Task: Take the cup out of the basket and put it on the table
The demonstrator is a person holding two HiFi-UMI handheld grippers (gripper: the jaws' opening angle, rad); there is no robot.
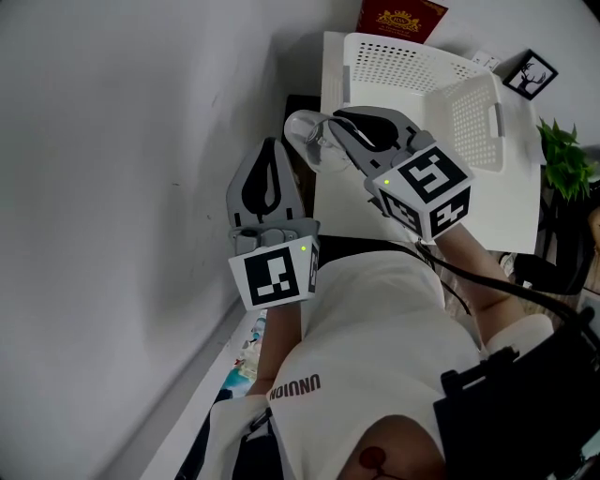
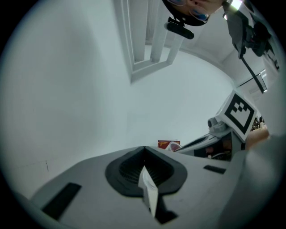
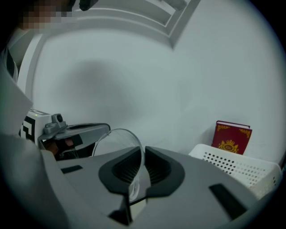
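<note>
**Cup's out of the basket, now it needs setting down**

Cup (image 1: 307,141) sits at the upper middle of the head view, clear of the white basket (image 1: 473,122) and off to its left, about at the left edge of the white table (image 1: 511,211). The right gripper (image 1: 328,129) is clamped on its glass wall. So I'd call this the carry step, with the lifting-out done and the putting-down not yet.

Next move, I reckon: bring it over bare tabletop, get the base flat (it looks tipped to me, hard to be sure with clear glass), lower it, then let go. Thin glass pinched at one spot could swing or slip, so I'd go slow.

The left gripper (image 1: 274,145) has its jaws pressed together with nothing in them, just hanging beside the cup.

Only the right gripper view shows the pinch itself: one pad inside the rim, one outside. Only the head view shows the table. The red book (image 1: 401,17) turns up in all three.
</note>
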